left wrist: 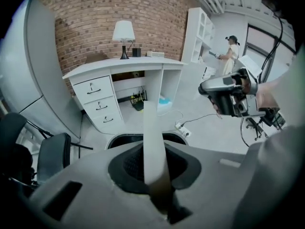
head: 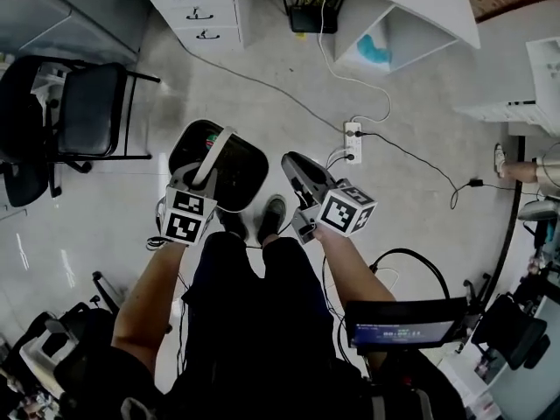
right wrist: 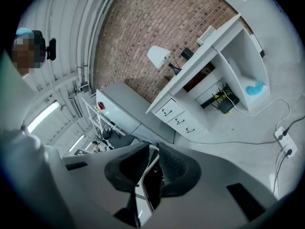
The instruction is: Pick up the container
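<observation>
The container [head: 248,175] is a black bin with a white strap handle [head: 218,150], hanging in front of my legs above the floor. My left gripper [head: 204,178] is shut on that handle. In the left gripper view the white strap [left wrist: 153,137] runs up between the pads, with the bin's rim [left wrist: 119,140] below it. My right gripper [head: 294,162] hovers just right of the bin and apart from it. Its jaws stand a narrow slit apart [right wrist: 151,168] with nothing gripped. It also shows free in the air in the left gripper view [left wrist: 212,88].
A white desk with drawers [head: 197,7] stands ahead, a black box [head: 311,16] under it. A power strip [head: 353,141] and cables lie on the floor to the right. A black chair [head: 87,108] is at the left, a screen [head: 402,326] at the lower right. A person [left wrist: 229,54] stands far off.
</observation>
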Motion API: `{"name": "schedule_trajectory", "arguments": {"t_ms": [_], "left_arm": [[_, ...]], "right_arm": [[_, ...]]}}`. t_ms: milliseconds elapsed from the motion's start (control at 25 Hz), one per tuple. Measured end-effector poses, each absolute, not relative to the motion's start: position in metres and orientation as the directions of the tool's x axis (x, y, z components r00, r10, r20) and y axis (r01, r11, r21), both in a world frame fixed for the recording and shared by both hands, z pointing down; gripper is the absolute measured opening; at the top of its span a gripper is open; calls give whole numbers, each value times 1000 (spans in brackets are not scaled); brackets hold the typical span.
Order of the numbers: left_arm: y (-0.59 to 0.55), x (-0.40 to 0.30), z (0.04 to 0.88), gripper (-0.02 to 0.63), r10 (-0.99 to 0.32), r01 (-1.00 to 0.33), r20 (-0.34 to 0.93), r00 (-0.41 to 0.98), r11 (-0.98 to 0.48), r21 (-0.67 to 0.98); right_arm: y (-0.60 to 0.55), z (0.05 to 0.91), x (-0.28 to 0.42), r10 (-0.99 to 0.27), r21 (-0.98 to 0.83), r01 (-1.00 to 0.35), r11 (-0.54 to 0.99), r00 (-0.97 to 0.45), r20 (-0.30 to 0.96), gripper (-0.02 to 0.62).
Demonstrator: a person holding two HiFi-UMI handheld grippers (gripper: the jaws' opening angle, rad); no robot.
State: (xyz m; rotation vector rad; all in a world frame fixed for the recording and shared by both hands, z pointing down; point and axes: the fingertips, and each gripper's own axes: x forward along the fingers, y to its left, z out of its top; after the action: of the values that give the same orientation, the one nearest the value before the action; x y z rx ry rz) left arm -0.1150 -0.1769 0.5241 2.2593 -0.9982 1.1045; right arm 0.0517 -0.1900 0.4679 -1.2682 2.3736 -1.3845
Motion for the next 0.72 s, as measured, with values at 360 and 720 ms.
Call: {"name": "schedule_trajectory", "arguments": {"t_ms": [360,720], "left_arm": [[-164,-118,431,52,-435,-753,779,452,-655,71],[-155,-118,357,52,-451,-753,746,491,-650,103]], "right_arm": [[-197,357,48,-732,-708,-628,324,-640,233,54],[-187,277,52,-736,-598,-686,416,-640,222,52]]}}
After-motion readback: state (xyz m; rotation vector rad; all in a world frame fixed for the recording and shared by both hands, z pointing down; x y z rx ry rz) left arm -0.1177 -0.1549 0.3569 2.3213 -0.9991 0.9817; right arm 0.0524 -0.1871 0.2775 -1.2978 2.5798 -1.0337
